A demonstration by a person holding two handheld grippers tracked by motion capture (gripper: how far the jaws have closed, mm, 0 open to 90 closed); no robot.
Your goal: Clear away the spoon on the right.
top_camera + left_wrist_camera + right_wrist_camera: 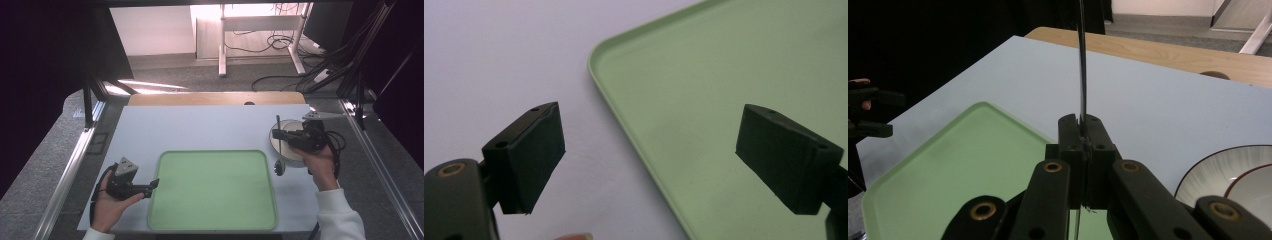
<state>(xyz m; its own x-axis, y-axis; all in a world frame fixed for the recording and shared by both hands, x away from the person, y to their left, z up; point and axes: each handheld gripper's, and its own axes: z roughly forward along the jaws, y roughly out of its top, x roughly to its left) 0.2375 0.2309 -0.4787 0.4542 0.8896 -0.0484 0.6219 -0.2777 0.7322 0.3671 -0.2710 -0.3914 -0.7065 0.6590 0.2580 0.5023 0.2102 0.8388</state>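
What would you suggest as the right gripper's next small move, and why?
Probably carry the utensil sideways toward the green tray. The right gripper is shut on its thin handle beside the plate, and the left gripper waits open at the tray's edge.
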